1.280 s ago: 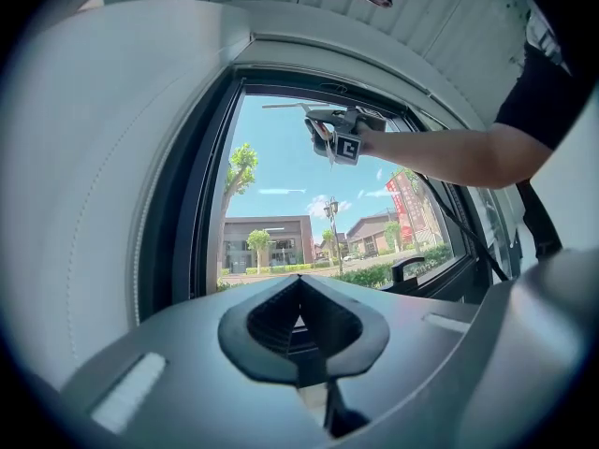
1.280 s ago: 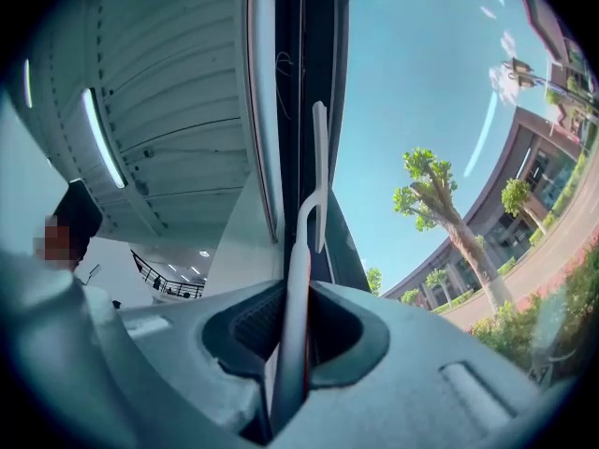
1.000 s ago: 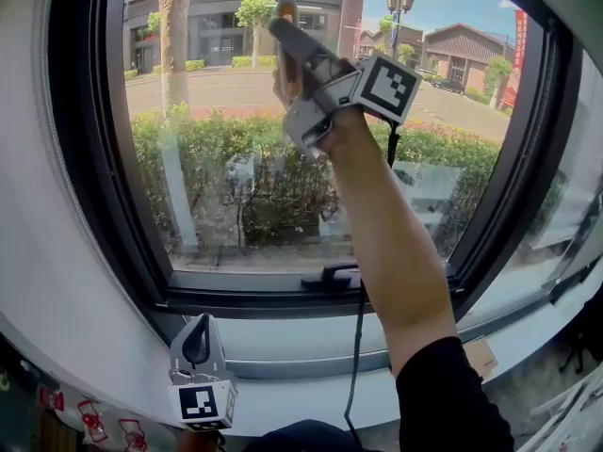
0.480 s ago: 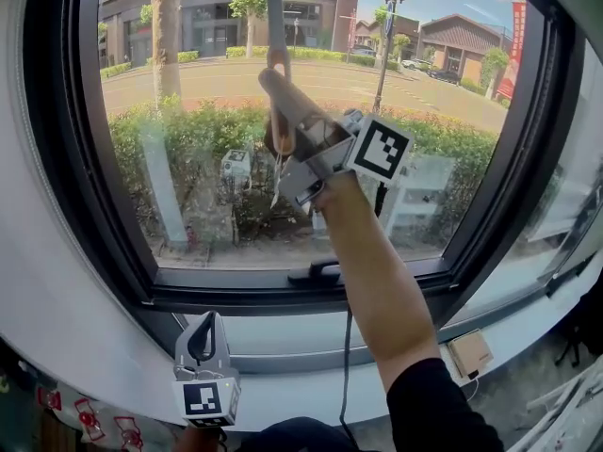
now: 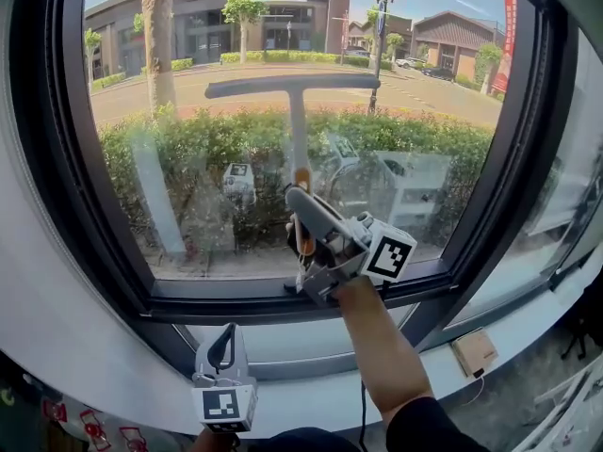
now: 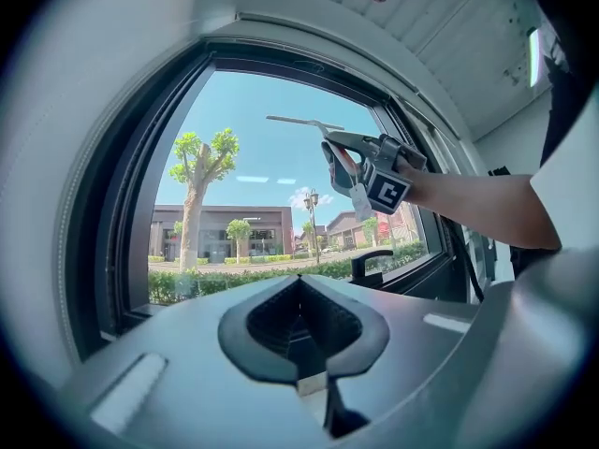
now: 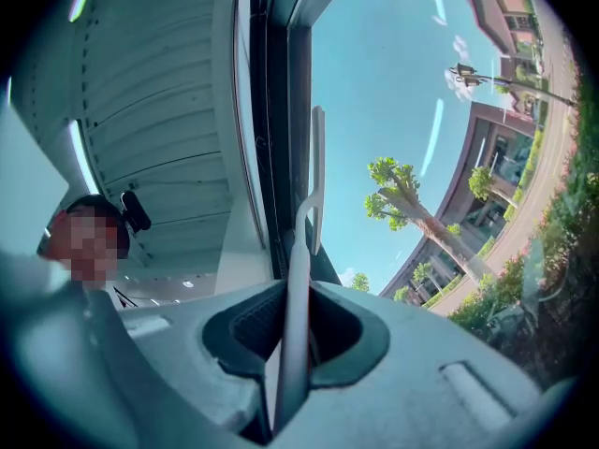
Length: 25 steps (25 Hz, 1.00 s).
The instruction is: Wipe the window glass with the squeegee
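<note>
grey t-shaped squeegee (image 5: 294, 102) is clamped by its handle in the right gripper (image 5: 301, 232), its blade laid flat on the dark-framed window glass (image 5: 188, 158) mid-pane for wiping; left gripper (image 5: 222, 348) is held closed, empty, near left.

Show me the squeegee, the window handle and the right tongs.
squeegee (image 5: 298, 132): head view, on its stem below the blade.
window handle (image 6: 359, 267): left gripper view, on its upright base.
right tongs (image 7: 292, 330): right gripper view, midway between the jaws, shut on the squeegee's grip.
</note>
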{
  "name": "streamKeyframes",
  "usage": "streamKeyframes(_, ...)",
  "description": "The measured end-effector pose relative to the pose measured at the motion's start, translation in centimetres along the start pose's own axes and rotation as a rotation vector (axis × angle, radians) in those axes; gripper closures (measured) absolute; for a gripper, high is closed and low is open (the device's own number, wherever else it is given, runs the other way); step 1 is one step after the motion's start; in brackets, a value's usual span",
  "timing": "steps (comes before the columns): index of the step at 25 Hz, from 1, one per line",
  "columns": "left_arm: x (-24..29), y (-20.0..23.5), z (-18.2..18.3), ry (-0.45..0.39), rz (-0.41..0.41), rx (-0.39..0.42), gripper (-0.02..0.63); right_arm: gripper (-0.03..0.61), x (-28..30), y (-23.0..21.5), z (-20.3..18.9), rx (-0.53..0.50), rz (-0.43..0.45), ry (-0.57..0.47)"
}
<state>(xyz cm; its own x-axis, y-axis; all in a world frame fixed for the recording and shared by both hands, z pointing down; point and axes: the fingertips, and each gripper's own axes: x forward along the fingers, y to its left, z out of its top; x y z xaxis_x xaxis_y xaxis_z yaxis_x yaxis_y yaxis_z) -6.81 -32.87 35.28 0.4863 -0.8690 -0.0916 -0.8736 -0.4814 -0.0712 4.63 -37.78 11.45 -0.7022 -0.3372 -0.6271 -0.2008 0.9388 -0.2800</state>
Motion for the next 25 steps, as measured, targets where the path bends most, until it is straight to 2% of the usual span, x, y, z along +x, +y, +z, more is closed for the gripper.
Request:
streamKeyframes(6,1.0,-1.8,-0.3,0.011,-0.019,0.006,0.597,0.535,-1.8,-0.2,-1.0,0.008,-0.020,0.029)
streamKeyframes(10,1.2,-2.4,0.0,0.015,-0.027,0.016,0.597,0.535,-2.4,-0.5,-0.6,-0.043,-0.062,0.063)
streamKeyframes(14,1.5,-2.9,0.9,0.006,-0.030,0.030,0.597,0.535,-2.0,1.1,0.9,-0.064,-0.019,0.068)
streamKeyframes(18,2.2,-3.3,2.9,-0.008,-0.034,0.062,0.597,0.535,-0.2,2.9,5.0,-0.123,0.058,0.081)
streamKeyframes(22,2.8,-3.4,5.5,-0.014,-0.024,0.057,0.597,0.535,1.7,4.2,11.2,-0.193,0.089,0.066)
streamKeyframes(25,3.1,-3.9,6.6,-0.052,-0.029,0.052,0.597,0.535,3.1,4.9,16.1,-0.202,0.111,0.024)
